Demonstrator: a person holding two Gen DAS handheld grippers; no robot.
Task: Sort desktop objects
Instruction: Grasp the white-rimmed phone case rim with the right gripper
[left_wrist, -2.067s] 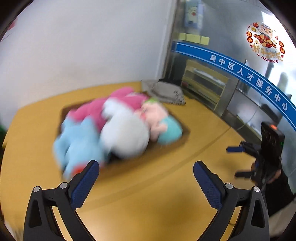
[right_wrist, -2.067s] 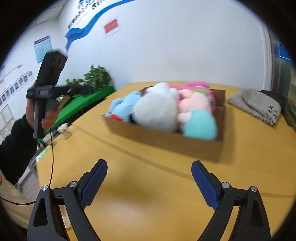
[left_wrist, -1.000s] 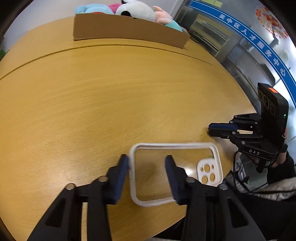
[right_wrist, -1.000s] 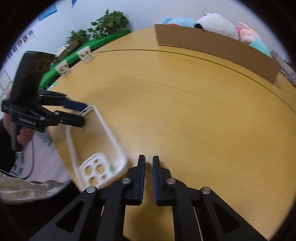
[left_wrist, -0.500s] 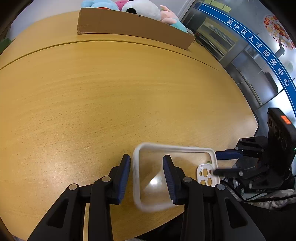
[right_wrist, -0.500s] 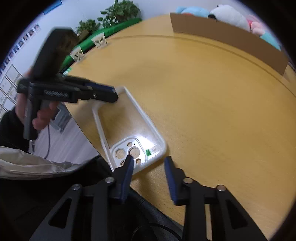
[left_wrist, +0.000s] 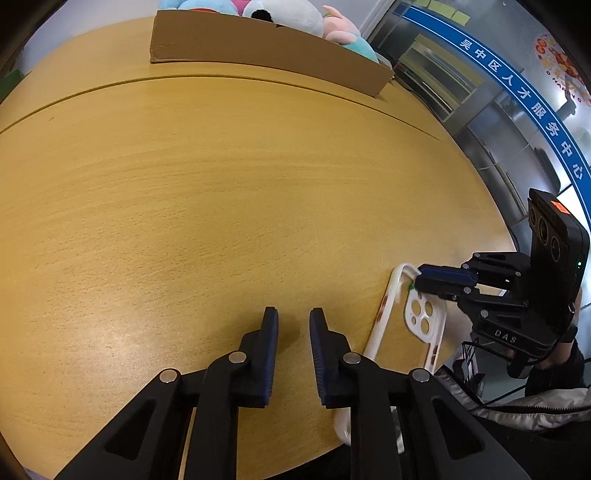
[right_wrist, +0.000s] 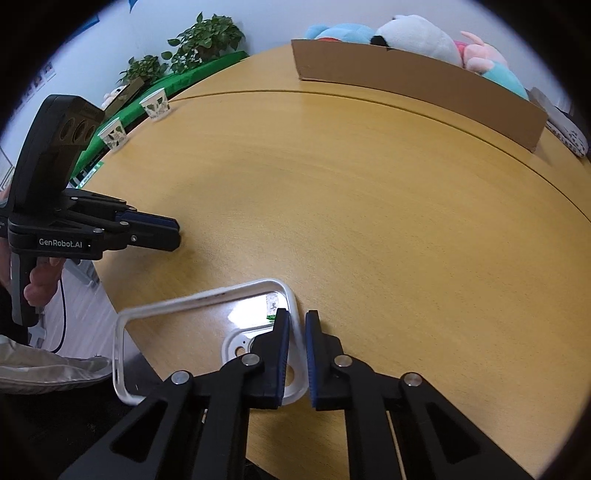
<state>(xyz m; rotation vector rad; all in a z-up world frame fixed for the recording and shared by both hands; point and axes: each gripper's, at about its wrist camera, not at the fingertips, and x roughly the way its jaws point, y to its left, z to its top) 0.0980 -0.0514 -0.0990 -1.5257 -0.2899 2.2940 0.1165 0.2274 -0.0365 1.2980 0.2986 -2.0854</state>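
Note:
A clear phone case (right_wrist: 207, 314) with a white rim and camera cutouts is held at the near edge of the round wooden table (left_wrist: 221, 184). My right gripper (right_wrist: 295, 325) is shut on the case's rim at the camera-cutout end. In the left wrist view the case (left_wrist: 424, 317) hangs at the right, with the right gripper (left_wrist: 419, 278) clamped on its corner. My left gripper (left_wrist: 293, 317) is nearly closed, empty, just above the table and left of the case. It shows in the right wrist view (right_wrist: 173, 234).
A cardboard box (left_wrist: 266, 48) full of plush toys (left_wrist: 284, 14) stands at the far side of the table. Two paper cups (right_wrist: 155, 103) and potted plants (right_wrist: 207, 40) stand beyond the left edge. A grey cloth (right_wrist: 565, 129) lies at the far right.
The left gripper let go of the phone case and moved away to the left, jaws almost shut. The right gripper closed on the case's rim and now holds it alone.

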